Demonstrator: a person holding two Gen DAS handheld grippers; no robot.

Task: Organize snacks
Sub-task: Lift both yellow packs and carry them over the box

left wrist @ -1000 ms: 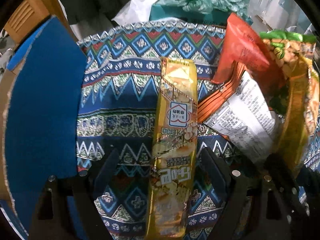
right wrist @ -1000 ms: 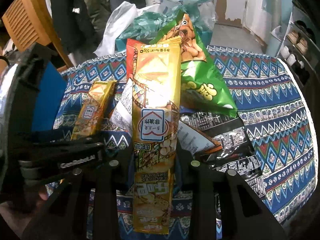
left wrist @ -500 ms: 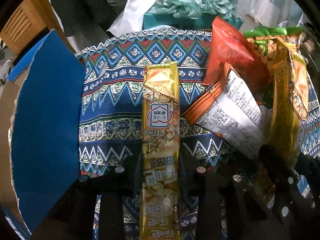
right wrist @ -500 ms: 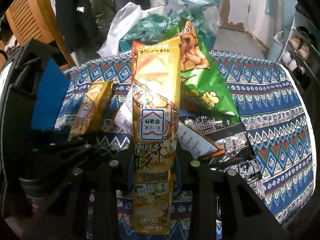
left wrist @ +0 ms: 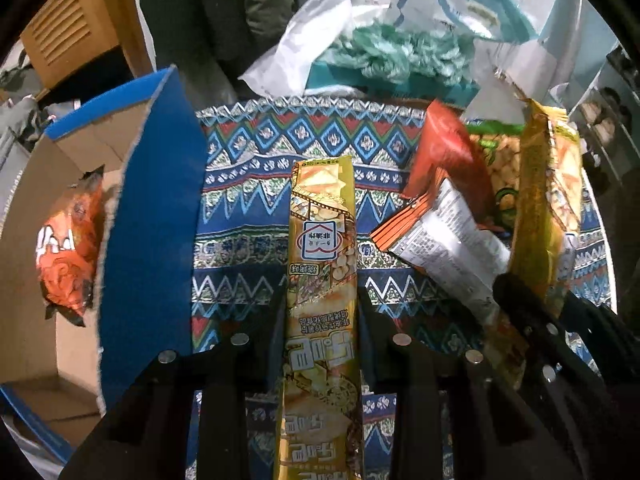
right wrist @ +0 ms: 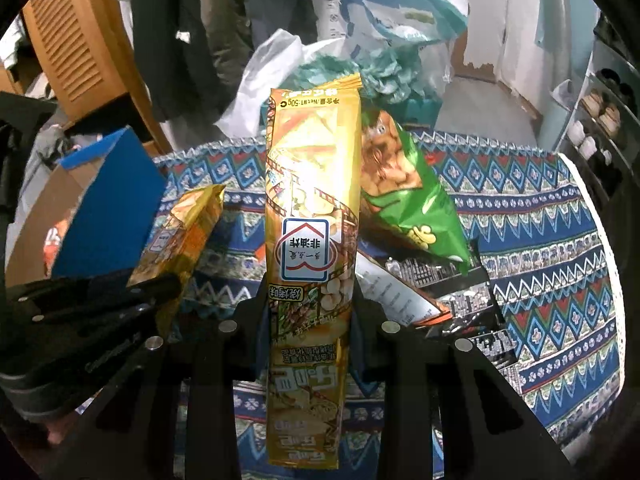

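Note:
My left gripper (left wrist: 322, 300) is shut on a long gold snack pack (left wrist: 322, 240), held above the patterned tablecloth. My right gripper (right wrist: 310, 300) is shut on a second, matching gold snack pack (right wrist: 312, 200), held upright above the table. In the left wrist view that second pack (left wrist: 540, 208) and the right gripper show at the right. In the right wrist view the left gripper's pack (right wrist: 180, 236) shows at the left. A cardboard box (left wrist: 36, 264) with blue flaps stands at the left and holds an orange snack bag (left wrist: 68, 240).
On the cloth lie an orange-red bag (left wrist: 444, 156), a white-backed pack (left wrist: 448, 252), a green peanut bag (right wrist: 408, 200) and a dark pack (right wrist: 472, 320). Plastic bags (left wrist: 384, 52) and a wooden chair (right wrist: 76, 40) stand behind the table. The table edge (right wrist: 600, 240) curves at the right.
Both grippers have risen with their gold packs. The left gripper closed on its pack and lifted it off the cloth; the box interior with the orange bag has come into view.

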